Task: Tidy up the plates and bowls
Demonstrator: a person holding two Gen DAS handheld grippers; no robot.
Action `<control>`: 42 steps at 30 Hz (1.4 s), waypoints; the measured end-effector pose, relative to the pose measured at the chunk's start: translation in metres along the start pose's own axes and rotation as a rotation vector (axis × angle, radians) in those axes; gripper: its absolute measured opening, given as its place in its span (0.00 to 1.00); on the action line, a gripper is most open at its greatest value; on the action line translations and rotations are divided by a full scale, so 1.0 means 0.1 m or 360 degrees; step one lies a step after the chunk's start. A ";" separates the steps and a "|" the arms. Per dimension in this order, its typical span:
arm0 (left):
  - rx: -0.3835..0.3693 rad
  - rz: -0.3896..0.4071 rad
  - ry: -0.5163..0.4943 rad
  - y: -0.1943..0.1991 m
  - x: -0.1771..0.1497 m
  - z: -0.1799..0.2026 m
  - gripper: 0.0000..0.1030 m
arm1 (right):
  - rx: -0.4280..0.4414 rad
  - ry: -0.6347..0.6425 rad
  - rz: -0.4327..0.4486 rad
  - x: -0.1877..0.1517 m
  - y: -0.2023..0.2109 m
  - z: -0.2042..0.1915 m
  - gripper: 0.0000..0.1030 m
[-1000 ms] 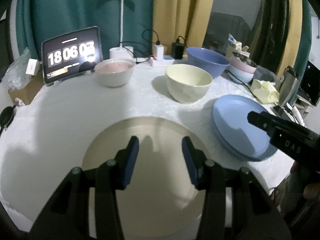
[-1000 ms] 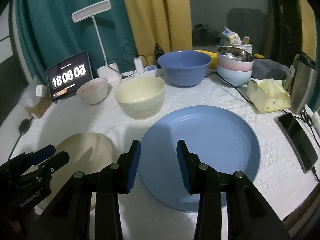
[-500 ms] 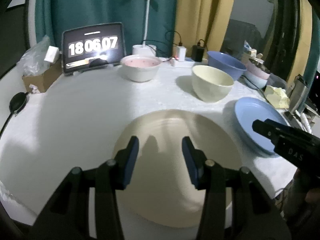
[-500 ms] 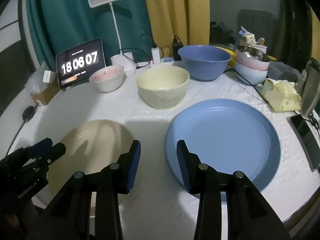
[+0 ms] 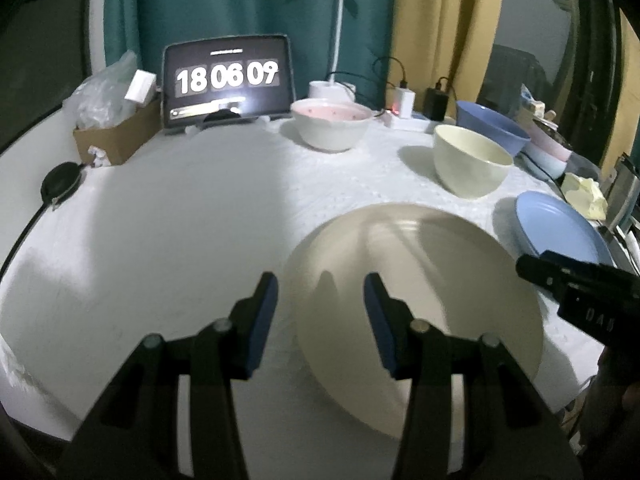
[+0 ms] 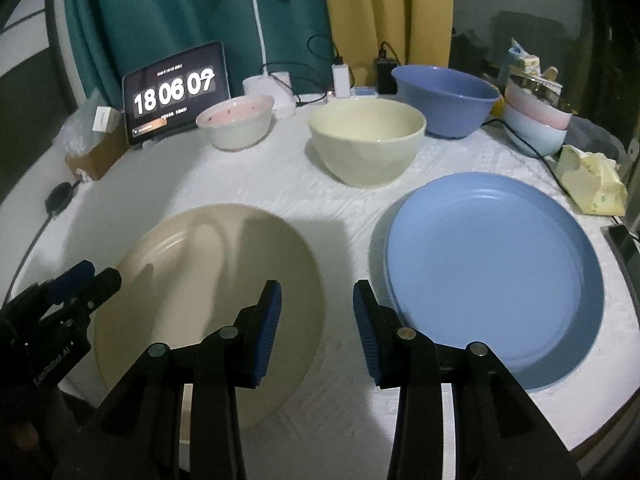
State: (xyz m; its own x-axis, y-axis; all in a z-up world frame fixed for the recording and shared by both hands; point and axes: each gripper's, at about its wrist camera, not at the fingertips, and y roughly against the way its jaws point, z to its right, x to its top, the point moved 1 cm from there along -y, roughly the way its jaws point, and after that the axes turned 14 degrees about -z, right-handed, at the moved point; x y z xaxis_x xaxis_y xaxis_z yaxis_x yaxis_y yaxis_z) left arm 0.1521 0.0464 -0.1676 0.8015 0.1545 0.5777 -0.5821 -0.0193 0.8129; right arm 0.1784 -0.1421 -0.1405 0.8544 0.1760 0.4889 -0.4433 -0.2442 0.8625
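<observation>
Left gripper open, empty, over the near-left rim of the beige plate, which fills lower centre-right of the left view; round, so no long axis. Right gripper open, empty, over bare tablecloth between the beige plate at lower left and the blue plate at lower right. Left is nearer beige, right nearer blue. Count: two plates; pink-lined bowl, cream bowl, blue bowl, plus stacked bowls at right edge, number unclear.
</observation>
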 end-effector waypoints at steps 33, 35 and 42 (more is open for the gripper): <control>-0.0027 -0.0147 -0.0059 -0.26 -0.11 0.04 0.42 | 0.0014 0.0042 -0.0080 0.00 -0.29 -0.08 0.21; -0.0022 -0.0134 -0.0066 -0.23 -0.11 0.05 0.42 | 0.0018 0.0044 -0.0069 -0.01 -0.27 -0.08 0.21; -0.0039 -0.0109 -0.0090 -0.13 -0.05 0.12 0.42 | 0.0020 0.0025 -0.0027 0.01 -0.15 -0.01 0.21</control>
State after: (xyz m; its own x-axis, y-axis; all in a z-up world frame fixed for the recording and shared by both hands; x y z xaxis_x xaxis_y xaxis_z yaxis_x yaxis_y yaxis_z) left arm 0.1571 0.0337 -0.1800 0.8457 0.0986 0.5245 -0.5282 0.0135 0.8490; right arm 0.1855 -0.1373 -0.1523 0.8574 0.1953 0.4762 -0.4251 -0.2530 0.8691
